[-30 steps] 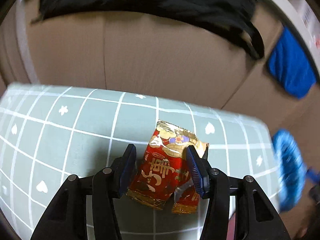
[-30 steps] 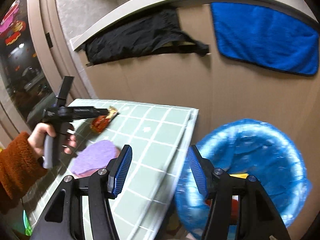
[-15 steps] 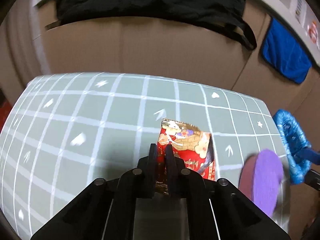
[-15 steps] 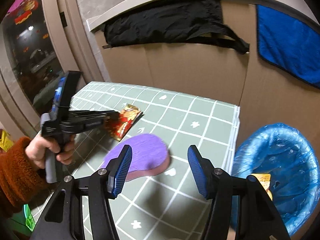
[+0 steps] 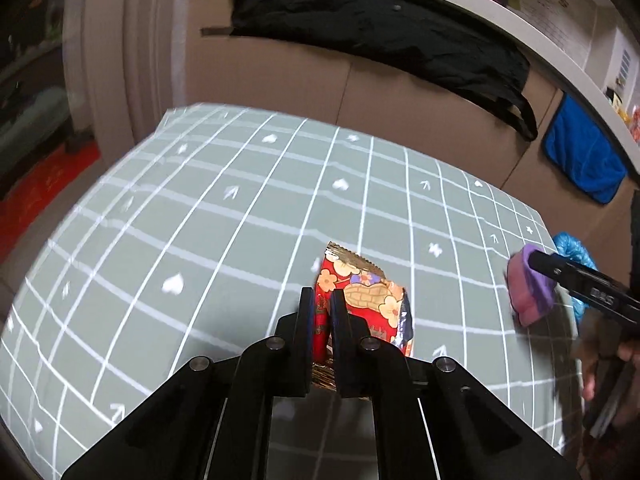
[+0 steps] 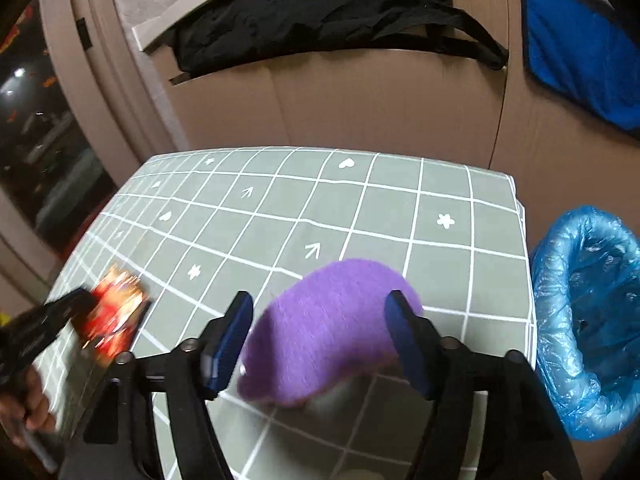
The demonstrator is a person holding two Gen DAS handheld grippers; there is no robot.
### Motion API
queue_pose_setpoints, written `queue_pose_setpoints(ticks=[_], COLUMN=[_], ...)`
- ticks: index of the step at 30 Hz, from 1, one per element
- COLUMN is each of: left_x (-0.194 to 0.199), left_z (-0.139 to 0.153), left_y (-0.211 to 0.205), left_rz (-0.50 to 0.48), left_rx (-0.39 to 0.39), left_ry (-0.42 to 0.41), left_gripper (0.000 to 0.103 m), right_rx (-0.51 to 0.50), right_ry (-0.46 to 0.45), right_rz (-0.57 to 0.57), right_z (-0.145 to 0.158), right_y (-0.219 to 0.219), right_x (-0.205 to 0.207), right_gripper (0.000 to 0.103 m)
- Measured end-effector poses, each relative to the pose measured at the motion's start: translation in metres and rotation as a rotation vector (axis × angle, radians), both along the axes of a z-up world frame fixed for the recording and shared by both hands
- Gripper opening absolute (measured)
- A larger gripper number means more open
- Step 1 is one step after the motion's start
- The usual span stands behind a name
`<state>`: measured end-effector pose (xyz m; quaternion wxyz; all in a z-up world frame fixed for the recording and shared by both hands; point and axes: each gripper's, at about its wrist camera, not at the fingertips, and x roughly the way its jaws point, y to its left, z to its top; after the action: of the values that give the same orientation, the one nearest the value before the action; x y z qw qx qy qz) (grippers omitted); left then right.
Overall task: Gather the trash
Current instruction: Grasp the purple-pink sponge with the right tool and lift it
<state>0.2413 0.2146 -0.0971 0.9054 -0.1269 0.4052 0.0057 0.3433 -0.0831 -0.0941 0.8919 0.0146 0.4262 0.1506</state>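
Your left gripper (image 5: 321, 322) pinches the red snack wrapper (image 5: 362, 300), not yet binned. Your right gripper (image 6: 320, 334), jaws just widened, straddles the purple pad (image 6: 328, 332) without pressing; the blue-lined bin (image 6: 588, 320) waits to its right.

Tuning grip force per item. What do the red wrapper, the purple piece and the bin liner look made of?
Red wrapper: looks like thin metallised plastic film, glossy print, gold crimped edge, silvery inside at the torn end.
Purple piece: probably felt or a soft sponge pad; matte, fuzzy surface, thick pinkish edge in the left wrist view.
Bin liner: thin blue plastic film, crinkled, translucent, shiny.
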Motion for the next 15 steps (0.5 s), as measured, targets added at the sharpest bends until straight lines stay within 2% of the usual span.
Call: queue_pose_setpoints(ticks=[4,6,9,12,15], left_x=[-0.005,-0.002,0.001,0.002,0.003], left_z=[-0.01,-0.014,-0.019,-0.019,-0.019], left_y=[0.002,-0.002,-0.005,-0.008,-0.014], left_rz=[-0.007,-0.028,-0.062,-0.067,-0.068], left_rx=[-0.058,-0.084,-0.104,-0.104,-0.089], left_ry=[0.016,0.031,0.059,0.048,0.041], left_gripper=[0.01,0.014,0.027,0.033,0.035], right_rx=[-0.128,-0.157,-0.093,-0.016,0.057], right_ry=[-0.038,-0.052,-0.086,-0.121,-0.051], right_rz=[-0.01,0.002,0.025,-0.013,-0.057], right_z=[-0.003,-0.004,0.006,0.018,0.011], right_y=[0.018,0.019,0.008,-0.014,-0.029], right_x=[-0.004,-0.009,-0.022,-0.031,-0.026], right_gripper=[0.068,0.067,0.064,0.067,0.068])
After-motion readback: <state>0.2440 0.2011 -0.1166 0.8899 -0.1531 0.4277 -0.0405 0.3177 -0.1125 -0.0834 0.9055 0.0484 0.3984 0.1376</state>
